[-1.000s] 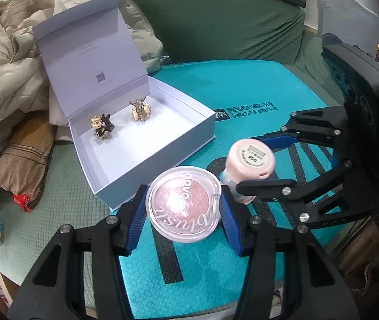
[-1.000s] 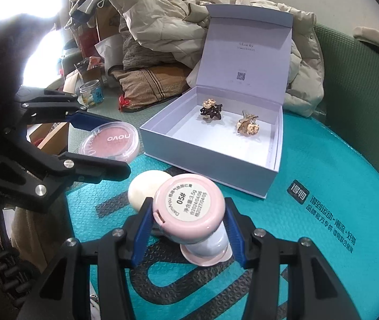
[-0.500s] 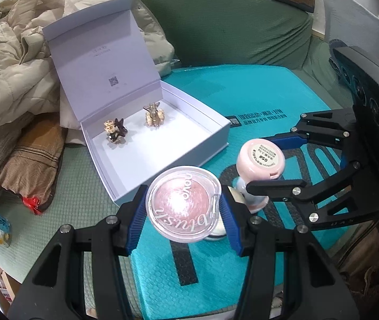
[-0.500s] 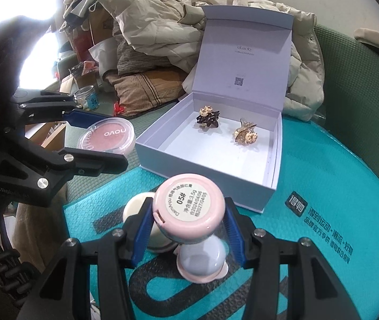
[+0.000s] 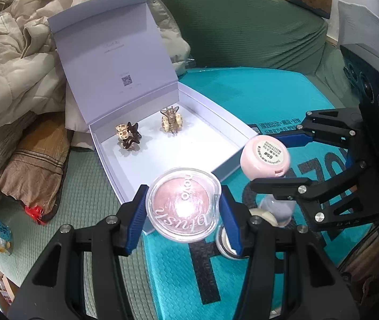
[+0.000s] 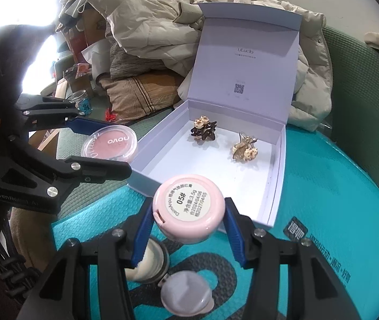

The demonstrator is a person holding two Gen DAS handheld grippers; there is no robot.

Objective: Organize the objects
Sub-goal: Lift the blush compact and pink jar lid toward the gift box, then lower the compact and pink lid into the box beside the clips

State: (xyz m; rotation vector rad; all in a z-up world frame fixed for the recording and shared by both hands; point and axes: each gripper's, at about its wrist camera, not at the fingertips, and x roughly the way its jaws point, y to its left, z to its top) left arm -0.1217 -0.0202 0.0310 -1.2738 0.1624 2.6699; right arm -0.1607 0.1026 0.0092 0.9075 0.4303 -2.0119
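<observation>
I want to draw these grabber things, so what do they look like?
Both the left gripper and the right gripper are black, with jointed bars and shiny silver screws. Their fingers have ribbed blue pads. The left gripper has small pale lettering on its frame and black cables beneath it.

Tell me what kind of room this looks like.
Probably a lived-in home room, a living room or bedroom. A green sofa stands behind, a heap of coats and clothes is piled beside it, and cosmetics are being sorted into an open white gift box on a teal mat.
</observation>
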